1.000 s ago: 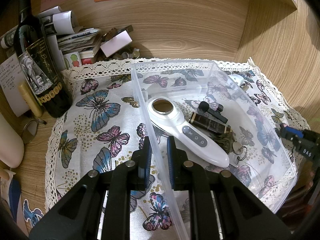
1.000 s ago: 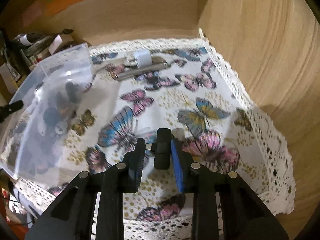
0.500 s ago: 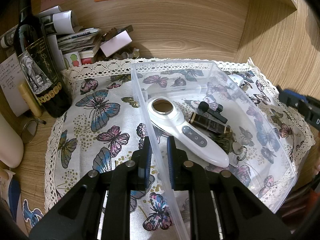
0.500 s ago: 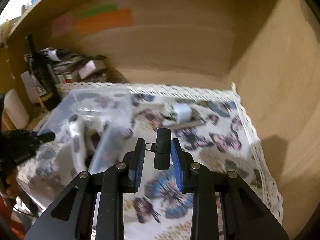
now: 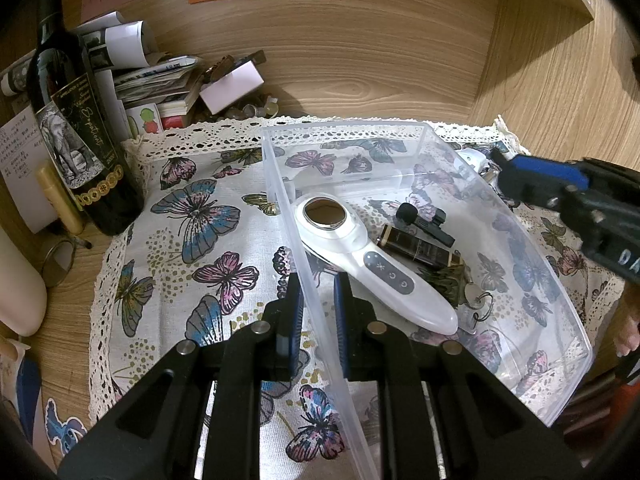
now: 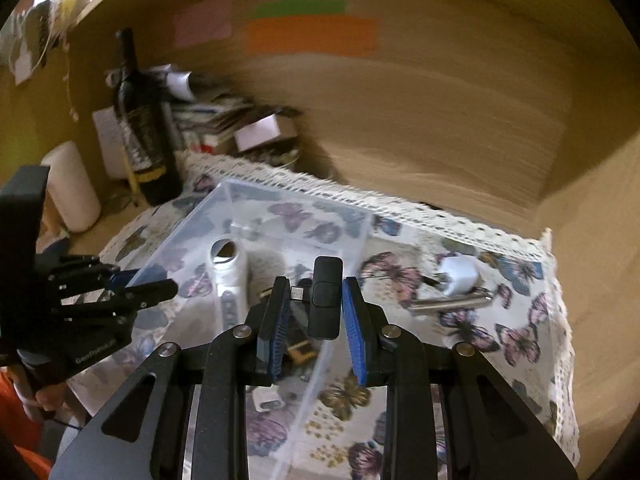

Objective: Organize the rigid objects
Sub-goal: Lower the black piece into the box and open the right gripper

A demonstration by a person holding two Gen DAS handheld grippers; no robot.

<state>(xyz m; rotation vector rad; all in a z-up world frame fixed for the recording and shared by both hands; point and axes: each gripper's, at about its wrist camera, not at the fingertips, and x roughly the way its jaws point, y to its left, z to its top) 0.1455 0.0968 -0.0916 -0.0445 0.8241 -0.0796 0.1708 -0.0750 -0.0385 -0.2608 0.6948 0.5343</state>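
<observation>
The left gripper [image 5: 318, 312] is closed on the near left wall of the clear plastic bin [image 5: 560, 292], with one blue pad outside the wall and the other inside it, so the thin wall runs up between them. The bin sits on a butterfly-print cloth [image 5: 192, 248] with a lace edge, spread over a wooden desk in a wooden alcove. Inside the bin lie a white handheld device [image 5: 372, 268] with a round metal head and three buttons, a small black clip-on microphone [image 5: 424, 222] with a foam tip, a dark tube [image 5: 416, 246] with gold trim, and a key ring [image 5: 478, 300] near the device's tail. The right gripper [image 6: 314, 312] is clamped on a small black dongle [image 6: 325, 298], held upright between the blue pads with its metal plug touching the left pad; the gripper hovers above the bin's right wall, and in the left wrist view it shows as a dark arm with a blue pad at the bin's far right corner. Outside the bin, on the cloth to its right, lie a white charger plug [image 6: 458, 276] and a metal rod [image 6: 448, 302] just beside it. A dark wine bottle [image 5: 76, 136] stands at the cloth's left edge, in front of a pile of papers [image 5: 160, 76].
</observation>
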